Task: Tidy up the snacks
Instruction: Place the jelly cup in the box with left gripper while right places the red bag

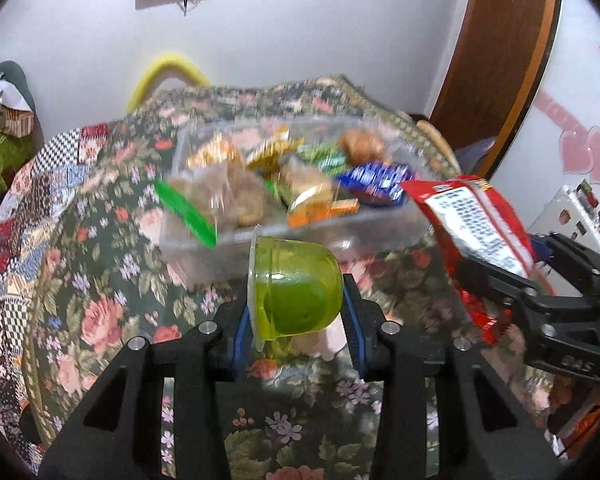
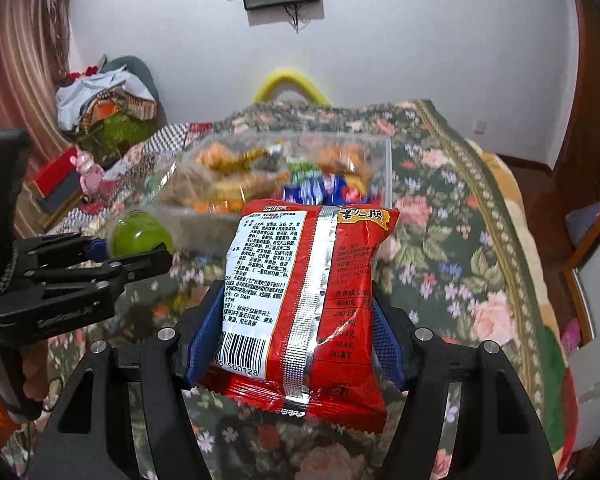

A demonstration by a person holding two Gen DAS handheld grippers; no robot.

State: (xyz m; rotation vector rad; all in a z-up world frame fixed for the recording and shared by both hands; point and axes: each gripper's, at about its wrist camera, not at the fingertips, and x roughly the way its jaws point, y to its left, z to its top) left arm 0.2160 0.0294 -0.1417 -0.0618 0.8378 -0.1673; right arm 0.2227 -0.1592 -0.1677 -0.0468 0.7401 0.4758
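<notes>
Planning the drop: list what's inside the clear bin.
The clear bin holds blurred wrapped snacks: a blue packet, orange wrappers, a green-edged bag of brownish pieces. Anything beneath that pile is covered.

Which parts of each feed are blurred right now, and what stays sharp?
Left wrist view: clear snack bin and floral cloth smeared by motion; green jelly cup in the left tool sharp. Right wrist view: bin contents blurred; red packet in the right tool crisp, print legible.
</notes>
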